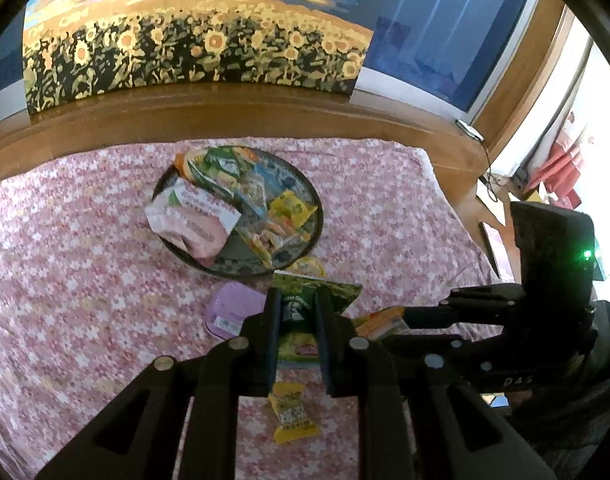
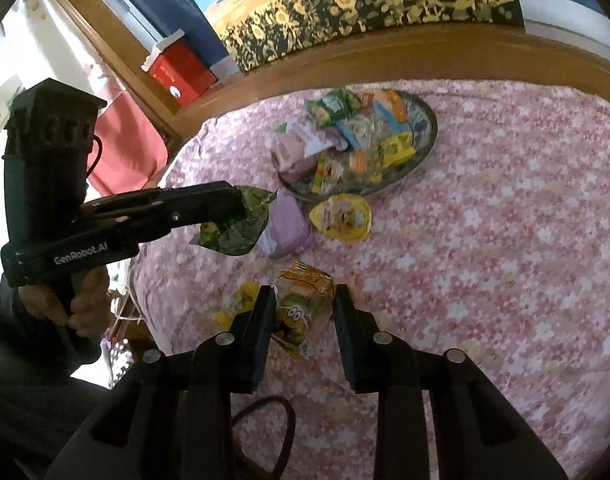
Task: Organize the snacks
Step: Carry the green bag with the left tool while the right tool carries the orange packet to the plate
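At twelve o'clock from my left gripper [image 1: 297, 312], clamped on a green snack packet [image 2: 235, 226], the round tray [image 1: 305, 184] holds mixed snack packs. My right gripper [image 2: 303, 304] gapes over an orange packet [image 2: 305, 292].

Left gripper [image 2: 241, 208] pinches green packet [image 2: 235, 232]; right gripper [image 2: 303, 300] spread over orange snack [image 2: 305, 292].

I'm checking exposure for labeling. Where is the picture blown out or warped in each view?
Left wrist view: window area at the right edge is washed out white; the headboard bows from fisheye warp. Right wrist view: upper left is overexposed; the tray snacks look soft, and the floral sheet curves.
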Available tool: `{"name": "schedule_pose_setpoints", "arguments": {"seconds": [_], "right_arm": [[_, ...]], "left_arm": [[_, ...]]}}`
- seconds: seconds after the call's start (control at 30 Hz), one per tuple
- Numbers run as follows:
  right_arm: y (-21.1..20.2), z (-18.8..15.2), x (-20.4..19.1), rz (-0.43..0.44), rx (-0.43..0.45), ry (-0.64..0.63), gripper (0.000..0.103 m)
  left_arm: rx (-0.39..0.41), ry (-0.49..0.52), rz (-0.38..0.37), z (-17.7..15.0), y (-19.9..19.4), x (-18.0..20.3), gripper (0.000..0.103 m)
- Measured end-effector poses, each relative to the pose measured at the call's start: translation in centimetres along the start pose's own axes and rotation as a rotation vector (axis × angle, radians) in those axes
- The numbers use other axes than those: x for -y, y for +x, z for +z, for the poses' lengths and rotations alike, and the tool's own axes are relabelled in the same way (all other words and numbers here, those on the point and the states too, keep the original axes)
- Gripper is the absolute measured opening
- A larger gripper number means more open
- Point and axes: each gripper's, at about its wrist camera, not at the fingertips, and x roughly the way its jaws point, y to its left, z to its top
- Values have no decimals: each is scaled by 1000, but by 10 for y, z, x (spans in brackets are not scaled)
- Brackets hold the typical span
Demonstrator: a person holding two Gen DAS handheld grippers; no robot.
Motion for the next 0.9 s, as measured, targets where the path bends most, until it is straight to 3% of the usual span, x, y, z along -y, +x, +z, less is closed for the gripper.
{"name": "schedule_pose_setpoints", "arguments": {"seconds": [0.9], "right_arm": [[-24,61,4,10,168,-8,31]], "left_arm": [[110,32,51,50,-17,-12,17]]}}
